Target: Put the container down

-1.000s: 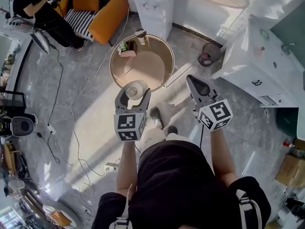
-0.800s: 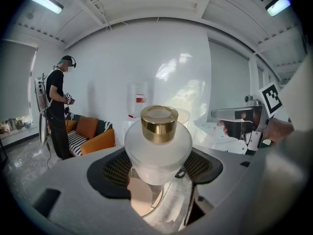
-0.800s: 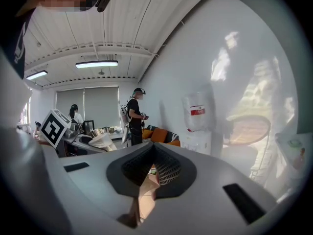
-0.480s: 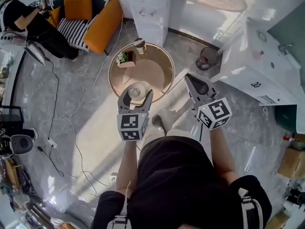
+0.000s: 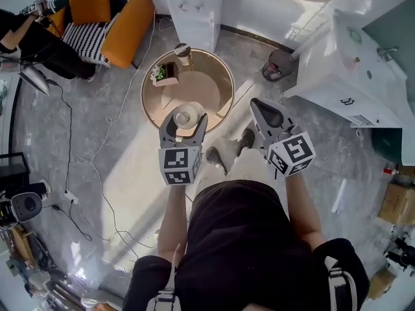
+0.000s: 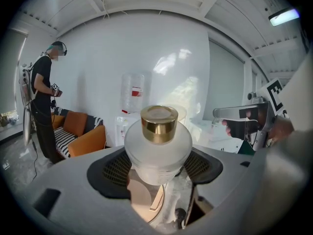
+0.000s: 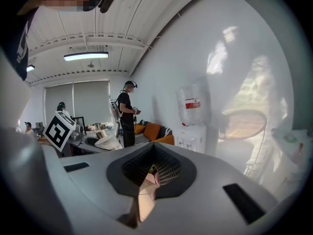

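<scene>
The container (image 5: 186,116) is a frosted white jar with a gold lid (image 6: 159,123). My left gripper (image 5: 183,126) is shut on the jar's body (image 6: 157,148) and holds it upright in the air above the near edge of the round wooden table (image 5: 214,89). My right gripper (image 5: 268,118) hangs to the right of the table over the floor. Its jaws are shut with nothing between them (image 7: 148,175). It also shows at the right of the left gripper view, as the right gripper (image 6: 244,124).
On the table's far side stand a small box with a plant (image 5: 165,74) and a cup (image 5: 182,52). Beyond are an orange sofa (image 5: 123,18), a white cabinet (image 5: 194,5), a waste bin (image 5: 277,65) and a white counter (image 5: 343,70). A person (image 5: 29,34) stands at far left; cables (image 5: 97,167) cross the floor.
The view has moved towards the table. My left gripper with the jar has gone from short of the table's near rim to above it. The right gripper kept its place beside it.
</scene>
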Tool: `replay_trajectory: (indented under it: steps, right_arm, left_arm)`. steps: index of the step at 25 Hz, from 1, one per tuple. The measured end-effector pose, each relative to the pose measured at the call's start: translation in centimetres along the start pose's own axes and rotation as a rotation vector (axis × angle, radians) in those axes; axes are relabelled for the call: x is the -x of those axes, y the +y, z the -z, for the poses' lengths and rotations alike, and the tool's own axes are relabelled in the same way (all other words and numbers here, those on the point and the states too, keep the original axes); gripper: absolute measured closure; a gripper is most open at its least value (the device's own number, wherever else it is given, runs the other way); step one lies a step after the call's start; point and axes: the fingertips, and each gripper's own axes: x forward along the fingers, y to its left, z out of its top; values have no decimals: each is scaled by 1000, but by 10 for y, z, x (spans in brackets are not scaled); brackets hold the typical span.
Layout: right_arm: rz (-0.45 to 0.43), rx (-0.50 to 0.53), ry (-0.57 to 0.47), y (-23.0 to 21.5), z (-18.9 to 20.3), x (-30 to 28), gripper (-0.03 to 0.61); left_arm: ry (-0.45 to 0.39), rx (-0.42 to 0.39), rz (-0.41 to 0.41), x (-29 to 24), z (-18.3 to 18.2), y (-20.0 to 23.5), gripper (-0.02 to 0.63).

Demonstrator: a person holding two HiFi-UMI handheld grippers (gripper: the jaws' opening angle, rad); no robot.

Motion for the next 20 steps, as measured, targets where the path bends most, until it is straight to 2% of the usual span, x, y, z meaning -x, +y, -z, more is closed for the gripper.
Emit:
replay_trajectory:
  steps: [11,20]
  right_arm:
    - [-72,-18,25,-29,2,-42,575]
    - [-234,-7,39,-75,-14,-99,575]
  left_arm:
    - [34,17,-54,-34,4,7,275]
    - [37,48,-199,-76,-16,11,275]
